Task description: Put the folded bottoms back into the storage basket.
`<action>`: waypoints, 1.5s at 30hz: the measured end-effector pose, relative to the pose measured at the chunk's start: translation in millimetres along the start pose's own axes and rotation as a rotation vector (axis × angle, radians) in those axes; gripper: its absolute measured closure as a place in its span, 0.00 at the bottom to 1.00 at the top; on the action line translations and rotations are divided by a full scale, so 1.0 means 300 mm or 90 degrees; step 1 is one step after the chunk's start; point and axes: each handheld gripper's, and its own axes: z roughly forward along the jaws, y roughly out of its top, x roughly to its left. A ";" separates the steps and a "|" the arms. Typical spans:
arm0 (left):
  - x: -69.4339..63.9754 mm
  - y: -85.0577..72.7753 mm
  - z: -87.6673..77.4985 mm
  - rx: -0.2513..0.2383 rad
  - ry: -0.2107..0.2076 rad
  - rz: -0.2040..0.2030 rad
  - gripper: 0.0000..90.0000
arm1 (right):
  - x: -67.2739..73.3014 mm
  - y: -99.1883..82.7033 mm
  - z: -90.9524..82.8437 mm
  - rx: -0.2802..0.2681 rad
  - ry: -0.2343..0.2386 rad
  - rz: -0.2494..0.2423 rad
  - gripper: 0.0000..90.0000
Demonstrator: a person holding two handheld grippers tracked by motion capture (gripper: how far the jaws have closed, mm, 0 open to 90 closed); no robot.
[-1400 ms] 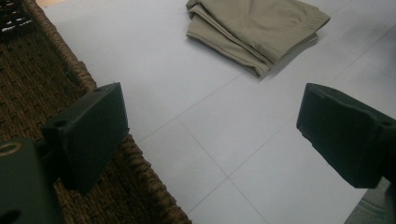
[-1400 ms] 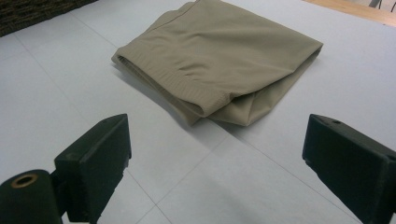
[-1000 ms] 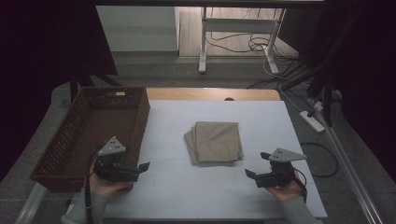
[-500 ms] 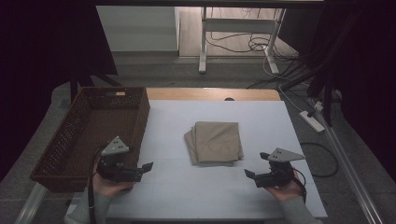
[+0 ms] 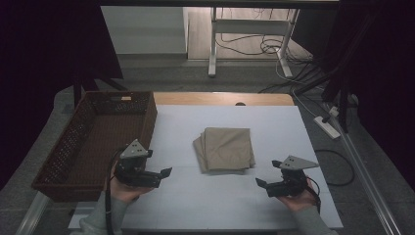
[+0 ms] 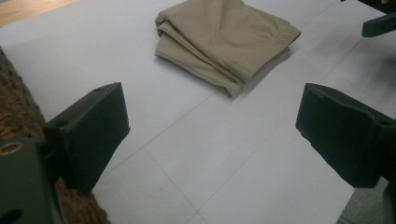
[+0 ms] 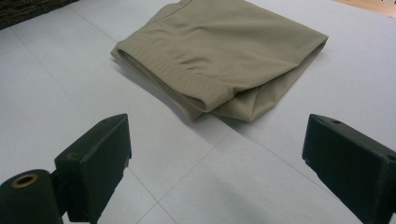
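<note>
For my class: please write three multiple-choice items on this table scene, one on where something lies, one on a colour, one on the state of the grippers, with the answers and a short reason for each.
1. Where does the folded cloth lie?
A. inside the basket
B. on the white table, between the two grippers
C. on the floor

2. What colour is the cloth?
A. tan
B. red
C. dark blue

3. How do the jaws of the left gripper and the right gripper stand?
A. both shut on the cloth
B. one open, one shut
C. both open, holding nothing

Answers:
1 B: the high view shows it on the white table, right of the wicker basket.
2 A: it is tan in both gripper views.
3 C: each gripper view shows two jaws wide apart with bare table between them.
</note>
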 end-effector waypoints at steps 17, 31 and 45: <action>-0.014 0.044 0.094 0.021 -0.013 0.007 0.10 | 0.001 -0.004 0.005 0.006 -0.002 0.000 0.09; -0.020 0.103 0.176 0.014 -0.018 0.017 0.10 | 0.004 -0.006 0.011 0.010 -0.001 -0.003 0.10; -0.004 0.142 0.256 0.026 -0.020 0.017 0.10 | 0.005 -0.009 0.019 0.016 0.000 -0.002 0.10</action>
